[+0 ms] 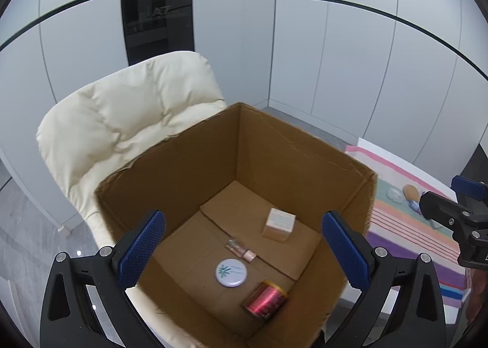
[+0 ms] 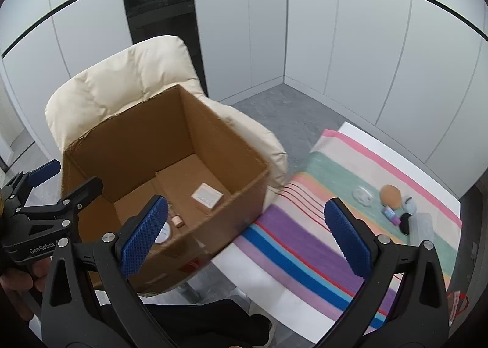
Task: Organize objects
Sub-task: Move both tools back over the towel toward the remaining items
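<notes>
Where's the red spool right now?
In the left wrist view, the red spool lies on its side on the floor of the cardboard box, near its front edge, just right of the round white compact.

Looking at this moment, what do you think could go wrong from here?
The cardboard box sits on a soft cream chair, so a nudge might tip it. The small items left on the striped cloth, such as the tan sponge, lie crowded together, so the open right gripper might catch a neighbour.
</notes>
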Motion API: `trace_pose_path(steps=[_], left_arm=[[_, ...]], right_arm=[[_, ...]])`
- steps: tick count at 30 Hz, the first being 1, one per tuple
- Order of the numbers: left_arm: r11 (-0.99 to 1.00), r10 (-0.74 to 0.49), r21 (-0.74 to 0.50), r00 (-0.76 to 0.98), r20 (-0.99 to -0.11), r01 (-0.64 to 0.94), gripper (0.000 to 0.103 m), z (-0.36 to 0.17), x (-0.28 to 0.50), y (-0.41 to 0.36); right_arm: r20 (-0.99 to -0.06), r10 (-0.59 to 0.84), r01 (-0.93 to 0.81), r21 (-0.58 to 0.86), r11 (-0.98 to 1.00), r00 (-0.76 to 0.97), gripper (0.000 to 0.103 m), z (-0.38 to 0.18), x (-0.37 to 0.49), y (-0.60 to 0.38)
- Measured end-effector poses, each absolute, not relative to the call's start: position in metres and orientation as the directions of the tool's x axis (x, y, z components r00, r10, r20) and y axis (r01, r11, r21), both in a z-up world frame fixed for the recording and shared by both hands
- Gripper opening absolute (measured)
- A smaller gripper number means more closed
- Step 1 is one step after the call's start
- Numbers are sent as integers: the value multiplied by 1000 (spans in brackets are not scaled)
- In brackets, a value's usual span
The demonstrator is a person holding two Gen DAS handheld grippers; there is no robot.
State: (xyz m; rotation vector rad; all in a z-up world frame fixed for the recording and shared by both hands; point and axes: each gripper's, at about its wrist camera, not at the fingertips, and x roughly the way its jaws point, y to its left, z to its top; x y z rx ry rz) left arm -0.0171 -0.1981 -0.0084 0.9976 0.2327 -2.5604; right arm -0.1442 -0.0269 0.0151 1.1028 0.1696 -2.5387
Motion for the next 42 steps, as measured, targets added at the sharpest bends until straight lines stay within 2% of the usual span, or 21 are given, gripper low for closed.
trace_pose_path(steps=[42], left_arm=[[-999, 0, -31, -712, -702, 31, 103, -12, -111, 15]], right_arm=[[-729, -39, 28, 27, -999, -684, 103, 15, -107, 202]])
